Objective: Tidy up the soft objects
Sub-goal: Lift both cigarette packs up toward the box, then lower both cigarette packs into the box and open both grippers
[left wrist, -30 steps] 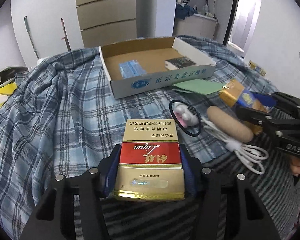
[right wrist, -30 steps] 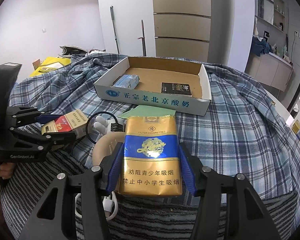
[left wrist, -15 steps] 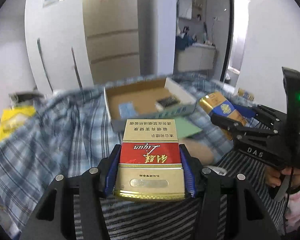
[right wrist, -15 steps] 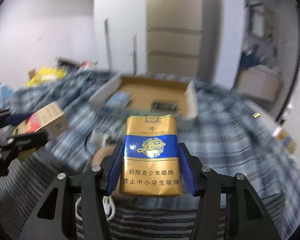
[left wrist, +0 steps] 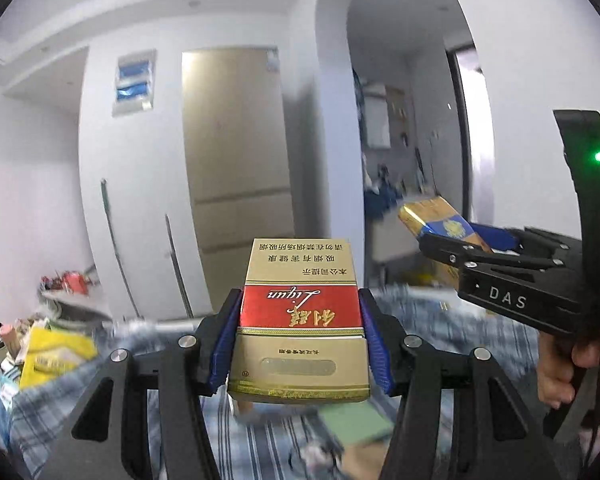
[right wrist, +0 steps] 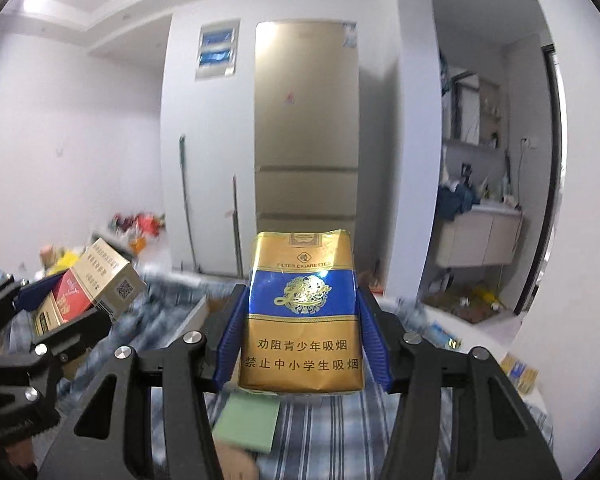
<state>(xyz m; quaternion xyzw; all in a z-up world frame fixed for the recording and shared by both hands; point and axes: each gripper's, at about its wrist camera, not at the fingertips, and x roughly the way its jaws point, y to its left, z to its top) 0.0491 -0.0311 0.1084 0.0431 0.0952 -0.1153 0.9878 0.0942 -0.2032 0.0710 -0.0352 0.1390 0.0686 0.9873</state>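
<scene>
The left gripper (left wrist: 299,334) is pinching a red-and-gold rigid cigarette box (left wrist: 299,322), and the right gripper (right wrist: 302,330) is pinching a blue-and-gold soft cigarette pack (right wrist: 302,318), both raised above the blue plaid cloth (right wrist: 416,412). Neither is being placed yet, so sorting looks midway; a green paper pad (right wrist: 249,422) is lying below on the cloth.

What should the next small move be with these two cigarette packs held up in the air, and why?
Probably tilt both grippers back down toward the plaid cloth. The left gripper clamps the red-and-gold pack, the right gripper the blue-and-gold pack, and both cameras mostly face the wall.
</scene>
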